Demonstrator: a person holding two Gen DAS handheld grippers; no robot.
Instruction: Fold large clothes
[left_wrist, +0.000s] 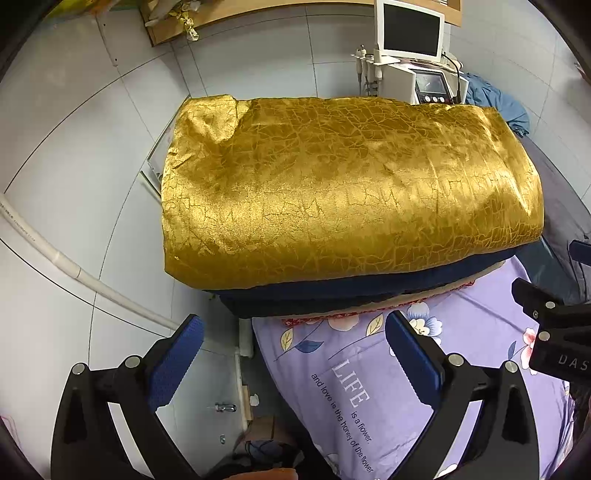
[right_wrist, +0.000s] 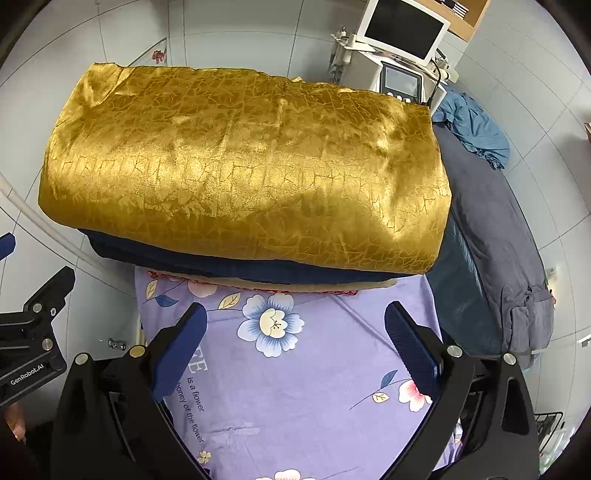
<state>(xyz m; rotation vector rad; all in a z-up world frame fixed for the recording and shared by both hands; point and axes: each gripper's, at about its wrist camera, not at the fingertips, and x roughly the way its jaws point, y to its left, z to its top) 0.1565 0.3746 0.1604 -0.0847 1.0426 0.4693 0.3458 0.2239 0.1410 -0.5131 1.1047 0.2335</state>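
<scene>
- The gold garment (left_wrist: 347, 192) is lying folded into a thick block on top of a dark blue folded piece (left_wrist: 332, 291), at the far end of the bed, overhanging the bed's far left corner.
- Nearest, the left claw (left_wrist: 293, 358) is hovering with its jaws spread wide and gripping nothing, over the bed's left edge.
- The right claw (right_wrist: 295, 349) is likewise gaping and empty, above the floral sheet (right_wrist: 303, 398) that covers the bed.
- The fold is looking finished; I judge the step in hand to be squaring up the stack.
- To do it well, both claws should be reaching for the near hem together, pinching only the top layer.
- Farther right, a grey cloth (right_wrist: 495, 236) is trailing along the bed's right edge; best left alone.
</scene>
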